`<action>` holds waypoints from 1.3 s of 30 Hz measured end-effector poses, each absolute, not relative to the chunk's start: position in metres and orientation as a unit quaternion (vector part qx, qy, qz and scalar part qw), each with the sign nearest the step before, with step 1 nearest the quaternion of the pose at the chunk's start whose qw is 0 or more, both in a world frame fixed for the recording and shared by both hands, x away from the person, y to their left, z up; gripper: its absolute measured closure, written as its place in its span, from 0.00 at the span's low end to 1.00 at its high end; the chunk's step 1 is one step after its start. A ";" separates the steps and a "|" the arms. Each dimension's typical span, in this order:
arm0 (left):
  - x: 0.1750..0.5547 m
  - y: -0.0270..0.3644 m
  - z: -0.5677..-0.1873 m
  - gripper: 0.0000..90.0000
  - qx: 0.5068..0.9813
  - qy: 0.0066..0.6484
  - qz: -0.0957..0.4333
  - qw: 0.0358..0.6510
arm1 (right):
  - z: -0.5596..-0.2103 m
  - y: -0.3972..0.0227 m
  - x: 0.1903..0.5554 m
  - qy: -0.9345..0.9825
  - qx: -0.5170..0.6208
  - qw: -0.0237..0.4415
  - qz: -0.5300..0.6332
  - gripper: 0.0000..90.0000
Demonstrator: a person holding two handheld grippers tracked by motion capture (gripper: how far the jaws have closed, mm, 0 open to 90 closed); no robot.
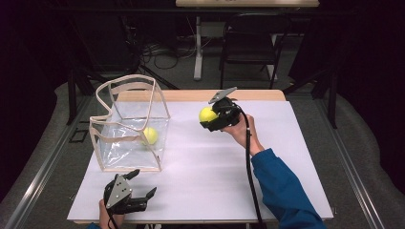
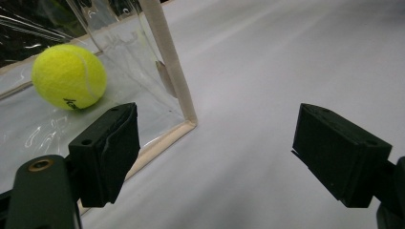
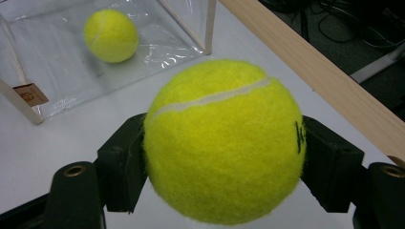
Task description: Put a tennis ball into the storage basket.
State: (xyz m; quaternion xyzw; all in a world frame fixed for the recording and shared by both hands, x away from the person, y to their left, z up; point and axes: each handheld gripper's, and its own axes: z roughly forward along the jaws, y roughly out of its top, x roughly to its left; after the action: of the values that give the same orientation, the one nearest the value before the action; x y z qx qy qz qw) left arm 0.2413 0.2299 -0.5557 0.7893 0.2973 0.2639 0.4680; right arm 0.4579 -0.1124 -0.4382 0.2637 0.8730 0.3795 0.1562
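My right gripper (image 1: 210, 120) is shut on a yellow tennis ball (image 1: 207, 114) (image 3: 224, 140), held above the white table top to the right of a clear plastic bag (image 1: 129, 125). A second tennis ball (image 1: 150, 135) (image 2: 69, 76) (image 3: 111, 36) lies inside that bag, on its floor. My left gripper (image 1: 142, 184) (image 2: 215, 157) rests at the table's front left, just before the bag's near corner, open with nothing between its jaws.
The bag has tan trim (image 2: 168, 67) and stands open at the top, on the left half of the white table (image 1: 215, 162). A wooden strip (image 3: 315, 71) runs along the far edge. A black chair (image 1: 250, 40) and cables lie beyond.
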 end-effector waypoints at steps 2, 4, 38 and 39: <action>0.241 0.230 -0.556 0.18 0.790 0.297 0.264 0.468 | -0.436 -0.112 0.458 0.872 0.263 0.157 0.381 0.29; 0.241 0.230 -0.555 0.18 0.790 0.297 0.264 0.467 | -0.434 -0.112 0.457 0.872 0.262 0.159 0.382 0.29; 0.242 0.229 -0.556 0.18 0.789 0.298 0.262 0.470 | -0.414 -0.103 0.458 0.868 0.250 0.165 0.396 0.29; 0.242 0.229 -0.556 0.18 0.789 0.298 0.261 0.470 | -0.413 -0.103 0.458 0.868 0.249 0.164 0.397 0.29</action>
State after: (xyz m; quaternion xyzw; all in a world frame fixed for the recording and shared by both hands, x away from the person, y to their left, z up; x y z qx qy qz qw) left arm 0.2422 0.2292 -0.5558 0.7887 0.2981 0.2614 0.4697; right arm 0.4580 -0.1027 -0.4131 0.2491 0.8681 0.3967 0.1643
